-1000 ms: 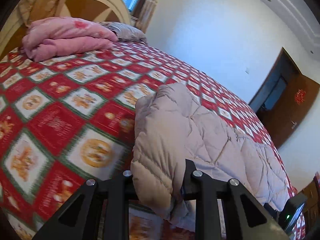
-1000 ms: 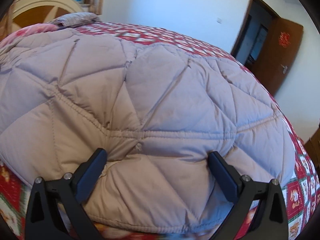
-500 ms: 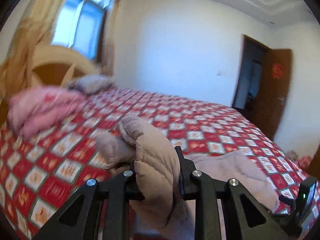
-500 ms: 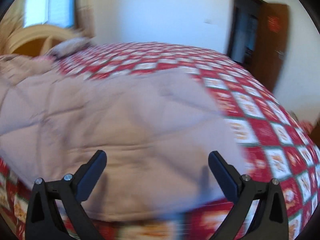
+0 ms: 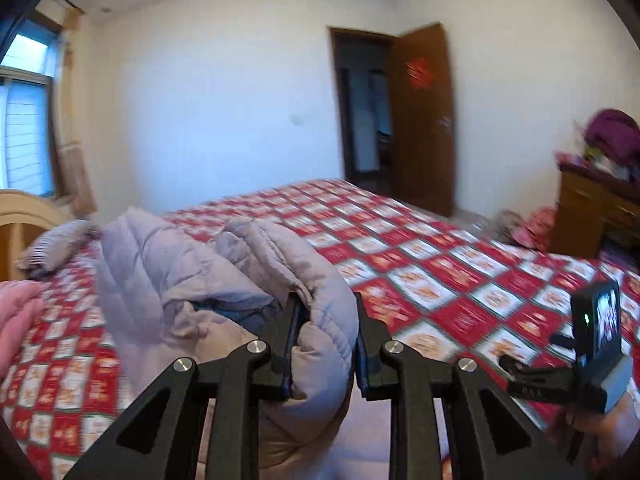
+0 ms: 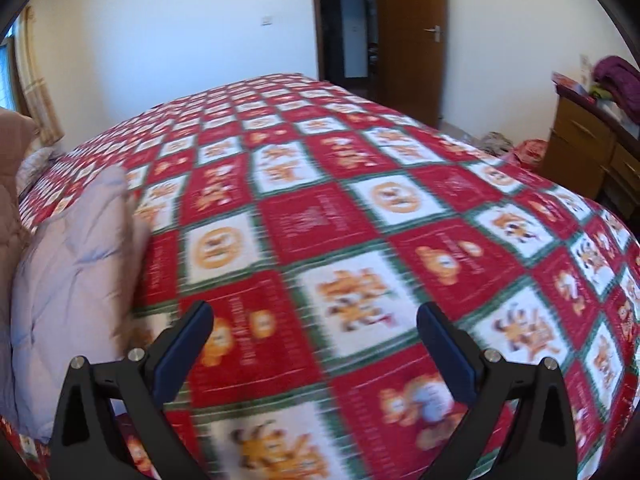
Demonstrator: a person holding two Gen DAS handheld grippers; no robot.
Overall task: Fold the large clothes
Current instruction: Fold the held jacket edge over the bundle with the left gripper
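A pale grey-beige quilted down coat (image 5: 224, 280) lies bunched on a bed with a red, white and green patterned cover (image 5: 440, 272). My left gripper (image 5: 324, 344) is shut on a thick fold of the coat and holds it lifted above the bed. The coat also shows in the right wrist view (image 6: 76, 264), at the left edge. My right gripper (image 6: 314, 340) is open and empty over the bare bed cover (image 6: 360, 220), to the right of the coat. The right gripper's body with its small screen shows in the left wrist view (image 5: 592, 344).
A wooden headboard (image 5: 20, 216), a grey pillow (image 5: 56, 244) and pink bedding (image 5: 16, 312) are at the left. A wooden door (image 6: 412, 40) stands open at the back. A wooden dresser (image 6: 592, 148) with purple cloth (image 6: 620, 76) stands at the right.
My left gripper has lifted the coat fold higher and swung right. My right gripper has come off the coat and swung right, over the bare bed cover.
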